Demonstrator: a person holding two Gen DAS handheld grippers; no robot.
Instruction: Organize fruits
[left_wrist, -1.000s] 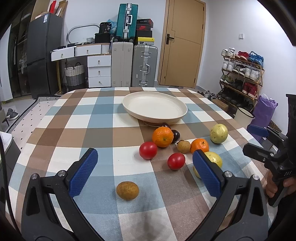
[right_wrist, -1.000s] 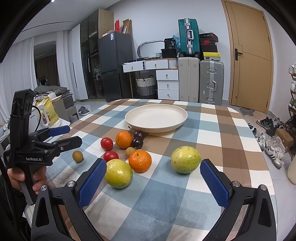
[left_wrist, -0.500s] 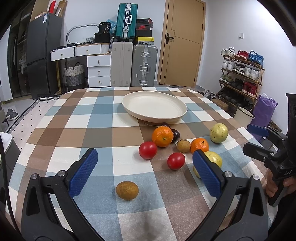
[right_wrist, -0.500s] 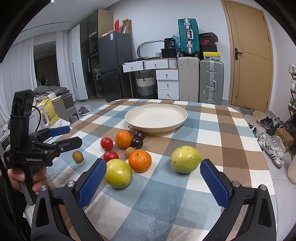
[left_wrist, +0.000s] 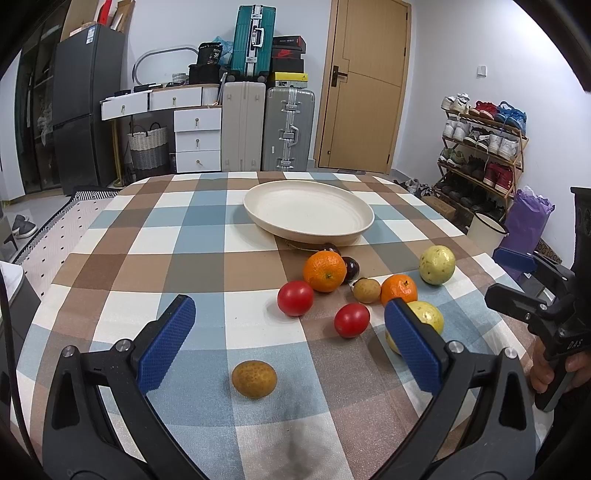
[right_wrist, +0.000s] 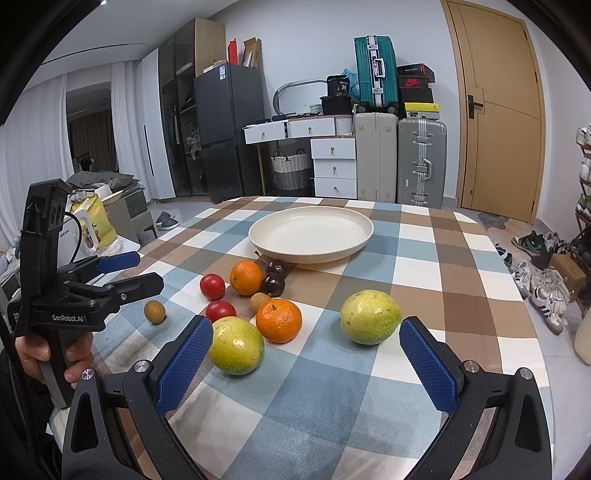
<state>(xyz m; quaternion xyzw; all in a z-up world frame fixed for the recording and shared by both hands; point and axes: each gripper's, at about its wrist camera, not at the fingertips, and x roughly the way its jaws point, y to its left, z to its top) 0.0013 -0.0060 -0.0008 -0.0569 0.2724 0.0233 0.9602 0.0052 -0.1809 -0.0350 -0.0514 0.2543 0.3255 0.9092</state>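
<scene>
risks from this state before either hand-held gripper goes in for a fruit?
1. The fruits are round and loose on the tablecloth. A nudge could roll the far yellow-green fruit toward the table's right edge.
2. The near orange sits tight among a small brown fruit and a tomato. Open fingers may knock the neighbours.
3. The left hand-held gripper and right hand-held gripper both face the same cluster and could collide.
</scene>
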